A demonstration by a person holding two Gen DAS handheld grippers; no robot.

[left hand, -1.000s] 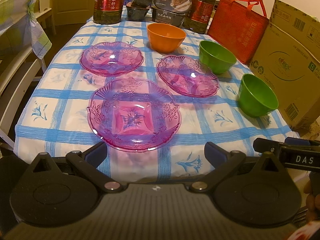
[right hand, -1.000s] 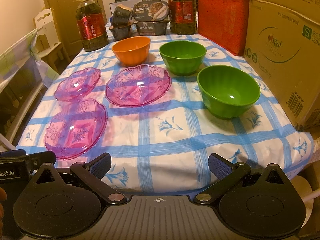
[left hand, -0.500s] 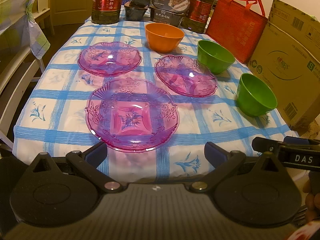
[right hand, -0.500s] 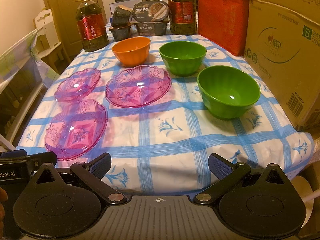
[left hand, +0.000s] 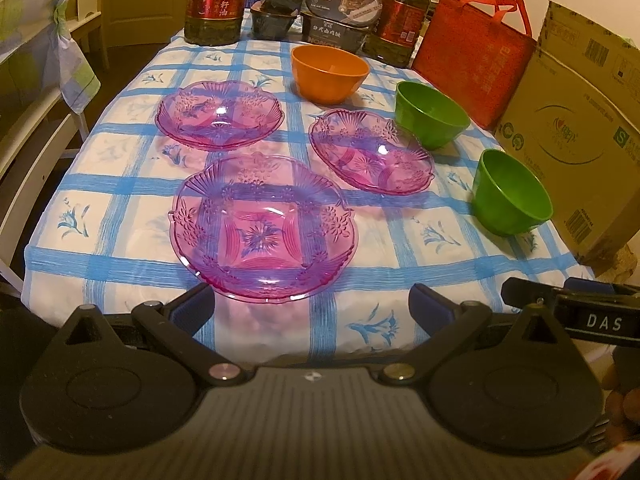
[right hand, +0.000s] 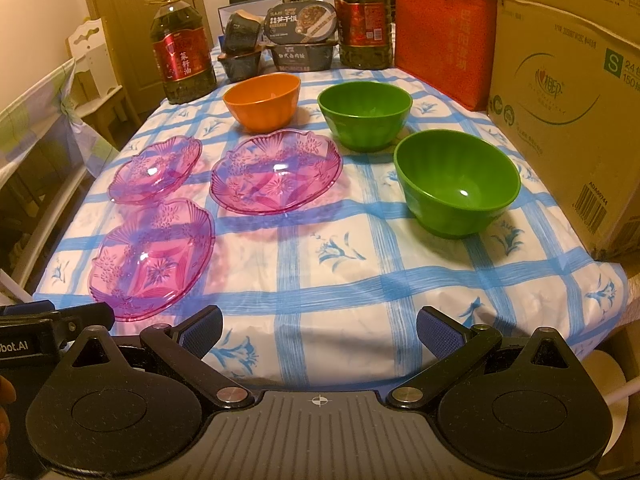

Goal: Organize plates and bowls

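Both tools are waiting at the near edge of the table (right hand: 360, 288), and nothing is being gripped. The left gripper (left hand: 310, 306) is standing with its jaws wide apart, pointing at the nearest pink plate (left hand: 262, 226), which is lying just in front of it. The right gripper (right hand: 320, 326) is also spread open and empty, facing bare cloth with the near green bowl (right hand: 456, 182) ahead of it — so I judge each tool is lining up with its own kind of dish, plates for the left and bowls for the right.

Taking the nearest pink plate as the landmark: a second pink plate (left hand: 219, 114) is lying behind it, a third pink plate (left hand: 372, 156) is lying behind it and to the right, and none of the three is stacked. The orange bowl (left hand: 330, 74) is standing far behind it, and the far green bowl (left hand: 432, 114) is beyond the third plate. All bowls are upright and apart, so the organizing is not yet begun.

Some writing is readable: "DAS" on the right tool as the left view shows it, "bot.AI" on the left tool in the right view, and a large "S" on the cardboard box (right hand: 568, 92) — the oil bottle (right hand: 182, 60) is carrying a red label with Chinese characters.
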